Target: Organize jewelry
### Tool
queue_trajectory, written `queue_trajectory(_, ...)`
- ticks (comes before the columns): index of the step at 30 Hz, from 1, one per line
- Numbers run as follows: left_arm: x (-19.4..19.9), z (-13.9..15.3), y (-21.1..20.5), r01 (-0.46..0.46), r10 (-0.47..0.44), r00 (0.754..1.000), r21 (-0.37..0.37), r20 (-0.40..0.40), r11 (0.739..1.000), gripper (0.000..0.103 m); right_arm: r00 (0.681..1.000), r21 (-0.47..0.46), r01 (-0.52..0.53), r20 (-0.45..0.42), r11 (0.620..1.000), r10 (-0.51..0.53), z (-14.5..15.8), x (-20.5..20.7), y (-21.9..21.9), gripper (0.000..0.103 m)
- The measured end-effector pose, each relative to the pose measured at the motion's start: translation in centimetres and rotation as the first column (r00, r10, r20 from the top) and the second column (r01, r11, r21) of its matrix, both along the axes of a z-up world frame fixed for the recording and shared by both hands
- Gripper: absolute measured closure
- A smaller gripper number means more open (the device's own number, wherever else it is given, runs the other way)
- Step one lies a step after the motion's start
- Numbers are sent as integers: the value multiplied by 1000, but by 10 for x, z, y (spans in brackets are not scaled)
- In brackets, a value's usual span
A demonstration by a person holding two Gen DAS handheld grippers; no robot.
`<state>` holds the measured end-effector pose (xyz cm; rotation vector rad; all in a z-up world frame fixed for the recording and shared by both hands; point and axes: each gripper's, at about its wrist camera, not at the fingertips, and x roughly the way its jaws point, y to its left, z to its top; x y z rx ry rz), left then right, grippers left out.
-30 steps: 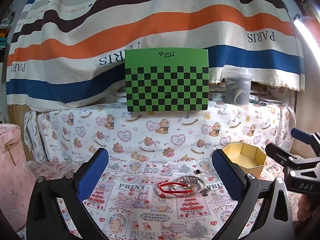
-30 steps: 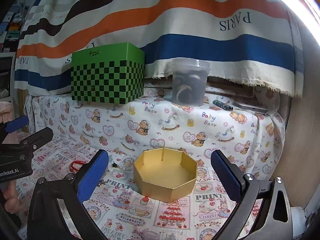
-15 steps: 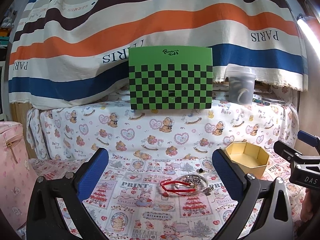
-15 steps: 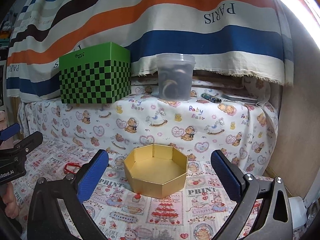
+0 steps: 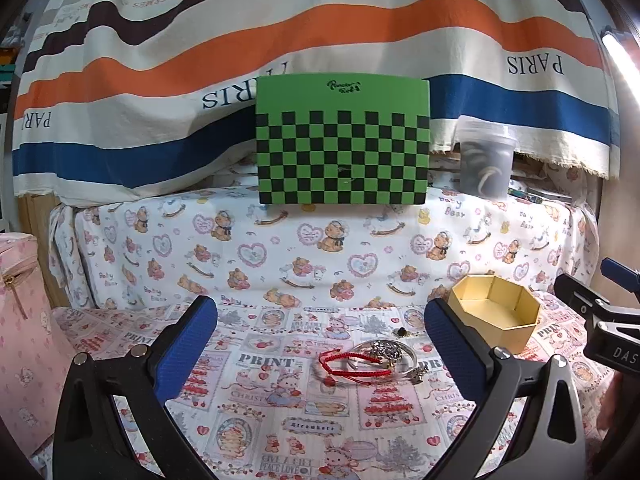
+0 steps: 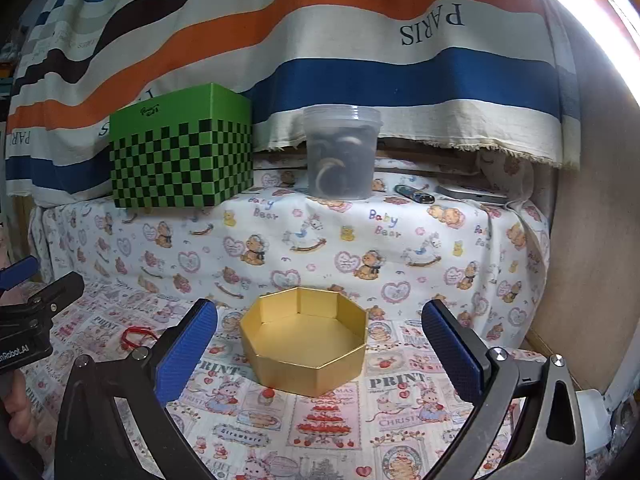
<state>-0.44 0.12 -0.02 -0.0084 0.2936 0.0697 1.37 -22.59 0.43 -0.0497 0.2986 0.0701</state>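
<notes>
Overhead, striped cloth (image 5: 360,32) reads "PARIS".

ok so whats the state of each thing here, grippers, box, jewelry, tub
left gripper: open, holding nothing
right gripper: open, holding nothing
gold octagonal box: lidless, empty
red cord bracelet: loose on the cloth, outside the box
silver jewelry pile: on the cloth, overlapping the red cord
green checkered box: closed, upright on the shelf
plastic tub: lid on, contents unclear
</notes>
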Motion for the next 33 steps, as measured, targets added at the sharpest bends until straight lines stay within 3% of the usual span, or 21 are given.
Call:
queue_trajectory(13, 4, 0, -8, 45, -45, 999, 24, -15, 999, 0, 1000, 20, 8, 3, 1000, -8, 0, 0, -5, 0)
queue_trajectory(17, 5, -1, -13, 125, -124, 992, 27, -18, 992, 0, 999, 16, 12, 29, 1000, -12, 1, -3, -6, 0)
queue_trajectory(21, 4, 0, -15, 113, -113, 993, 35, -18, 993, 0, 997, 28, 41, 65, 999, -43, 4, -9, -11, 0)
queue_trajectory(29, 0, 1, -5, 74, -74, 997, -5, 2, 997, 0, 998, 39, 62, 23, 997, -63, 2, -1, -15, 0)
queue_trajectory(33, 0, 1, -8, 96, -95, 995, 30, -12, 995, 0, 998, 38, 61, 17, 997, -61, 1, 0, -15, 0)
